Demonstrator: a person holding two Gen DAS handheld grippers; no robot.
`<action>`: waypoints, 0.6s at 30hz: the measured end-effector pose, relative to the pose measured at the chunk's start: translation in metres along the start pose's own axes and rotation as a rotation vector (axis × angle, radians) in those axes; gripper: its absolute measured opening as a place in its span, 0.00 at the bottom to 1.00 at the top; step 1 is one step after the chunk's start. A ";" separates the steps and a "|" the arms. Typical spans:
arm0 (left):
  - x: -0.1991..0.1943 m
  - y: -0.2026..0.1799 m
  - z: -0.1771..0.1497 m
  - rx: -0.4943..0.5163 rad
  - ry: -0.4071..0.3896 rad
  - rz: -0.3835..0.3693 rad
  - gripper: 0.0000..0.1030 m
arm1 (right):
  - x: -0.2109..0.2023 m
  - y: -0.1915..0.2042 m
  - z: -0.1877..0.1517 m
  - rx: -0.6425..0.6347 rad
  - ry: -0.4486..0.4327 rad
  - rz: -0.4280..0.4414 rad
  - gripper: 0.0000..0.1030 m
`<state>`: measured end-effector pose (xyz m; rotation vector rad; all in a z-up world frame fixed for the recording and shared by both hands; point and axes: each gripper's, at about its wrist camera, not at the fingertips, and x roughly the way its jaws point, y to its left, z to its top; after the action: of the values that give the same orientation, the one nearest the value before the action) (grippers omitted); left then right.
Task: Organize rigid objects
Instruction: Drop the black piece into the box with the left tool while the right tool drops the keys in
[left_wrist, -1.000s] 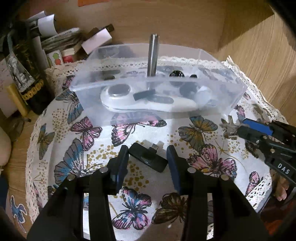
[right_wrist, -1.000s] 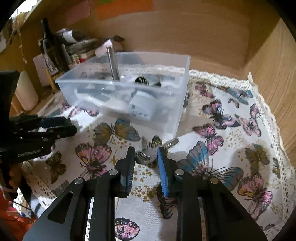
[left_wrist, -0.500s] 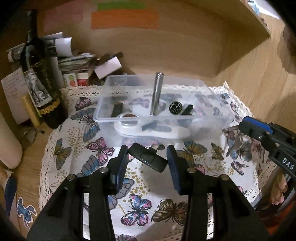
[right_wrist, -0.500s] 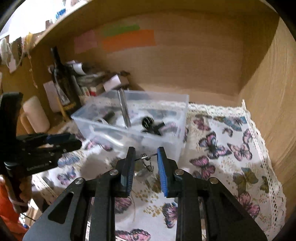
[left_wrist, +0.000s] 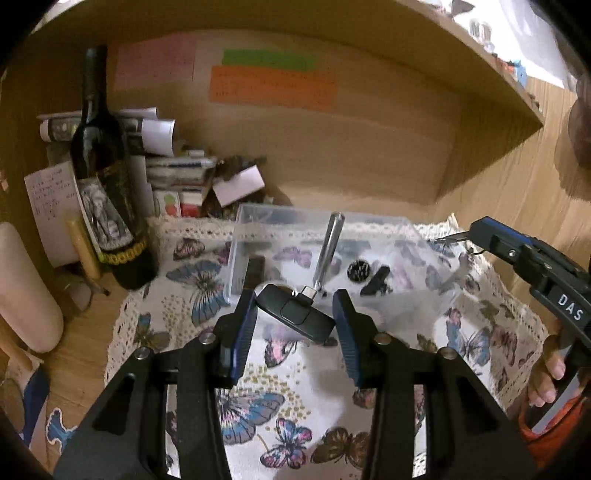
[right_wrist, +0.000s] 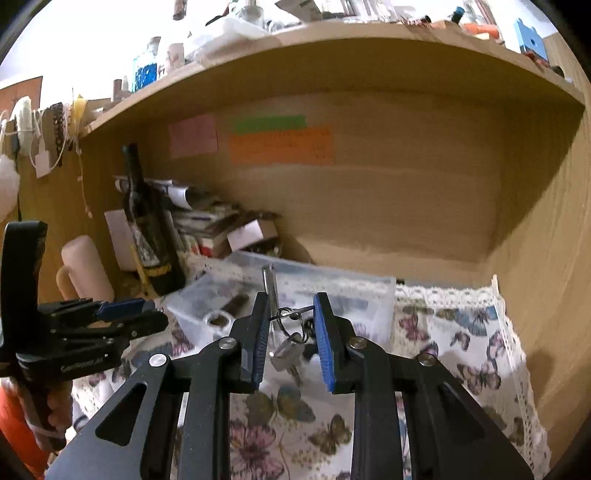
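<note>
Above butterfly cloth, both grippers rose: left gripper clamps adapter (black), right gripper pinches keys.

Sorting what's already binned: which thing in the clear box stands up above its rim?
The silver metal cylinder in the clear box: it leans upright, poking above the rim, while the round black disc and other pieces lie low.
</note>
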<state>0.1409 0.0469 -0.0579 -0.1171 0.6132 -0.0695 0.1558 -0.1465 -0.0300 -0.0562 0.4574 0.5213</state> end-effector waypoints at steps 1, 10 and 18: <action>0.000 -0.001 0.003 0.002 -0.008 0.000 0.41 | 0.001 0.000 0.002 0.000 -0.005 0.002 0.21; 0.007 -0.008 0.033 0.007 -0.079 0.019 0.41 | 0.014 -0.002 0.026 -0.021 -0.055 0.027 0.21; 0.044 -0.017 0.039 0.021 -0.033 0.024 0.41 | 0.063 -0.006 0.013 -0.011 0.054 0.050 0.21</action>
<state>0.1988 0.0290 -0.0487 -0.0907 0.5808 -0.0508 0.2123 -0.1199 -0.0458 -0.0694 0.5094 0.5724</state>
